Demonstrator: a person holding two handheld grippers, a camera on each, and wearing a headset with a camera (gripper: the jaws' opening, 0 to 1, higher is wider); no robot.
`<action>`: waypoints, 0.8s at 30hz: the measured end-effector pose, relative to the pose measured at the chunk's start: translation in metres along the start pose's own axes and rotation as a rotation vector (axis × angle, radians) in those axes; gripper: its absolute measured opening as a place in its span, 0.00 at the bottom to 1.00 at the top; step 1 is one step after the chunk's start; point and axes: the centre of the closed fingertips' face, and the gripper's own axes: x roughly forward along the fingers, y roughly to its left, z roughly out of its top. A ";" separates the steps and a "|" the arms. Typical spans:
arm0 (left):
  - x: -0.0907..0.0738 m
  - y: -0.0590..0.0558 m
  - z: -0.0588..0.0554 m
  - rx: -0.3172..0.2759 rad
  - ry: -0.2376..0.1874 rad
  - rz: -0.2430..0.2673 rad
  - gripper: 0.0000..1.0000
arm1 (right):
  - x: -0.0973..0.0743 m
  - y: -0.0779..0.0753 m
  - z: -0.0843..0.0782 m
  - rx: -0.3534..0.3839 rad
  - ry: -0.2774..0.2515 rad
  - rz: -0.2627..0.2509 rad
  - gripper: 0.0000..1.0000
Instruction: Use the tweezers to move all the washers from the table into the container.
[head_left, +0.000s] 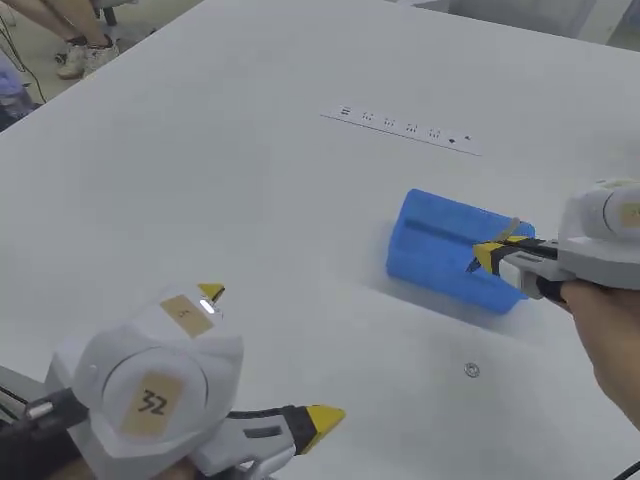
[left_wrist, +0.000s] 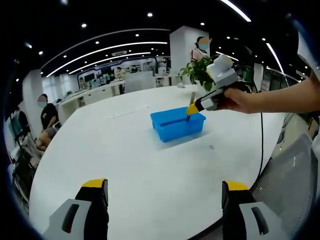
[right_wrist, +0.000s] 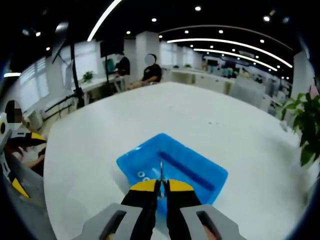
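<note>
1. Right tool (right_wrist: 161, 186) closed on the tweezers (right_wrist: 161, 172), jaws almost together around the thin metal. Held over the blue container (head_left: 430, 275), with the tweezers standing steeply and the tips down toward its inside. Not possible to tell about anything between the tips: too small.
2. Left tool (left_wrist: 164, 185) wide open and gripping nothing, low over the white counter (head_left: 250, 180) at the person's near left, well apart from the container.
3. A few washers (right_wrist: 141, 174) already on the container floor, close to the wall at the left in the right gripper view.
4. One washer (head_left: 472, 370) lying flat on the bare counter, near the container's near wall but not touching it, on the person's side.
5. Relation for the coming move, as a judgement: from the tweezers' tips, back toward the person and down to the counter. Much nearer to the right tool than to the left one. A flat ring, so no long axis to line up with. Probably a steep approach needed, to catch the rim between the tips.
6. Writing: "32" on a tan sticker (head_left: 152, 403) on the round body of the left tool, in the head view. Second sticker (head_left: 187, 310) above it, mark not readable. Row of small signs on a strip (head_left: 400, 128) in the counter beyond the container, too small to read.
</note>
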 end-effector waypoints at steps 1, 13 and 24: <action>0.000 0.000 0.000 0.000 0.000 0.000 0.96 | 0.001 0.000 -0.001 0.001 0.003 -0.002 0.03; 0.000 0.000 0.000 0.001 0.000 -0.001 0.96 | 0.005 0.002 -0.007 -0.002 0.019 0.001 0.03; -0.001 0.000 0.000 -0.001 0.000 0.001 0.96 | 0.009 0.001 -0.012 -0.018 0.033 0.002 0.03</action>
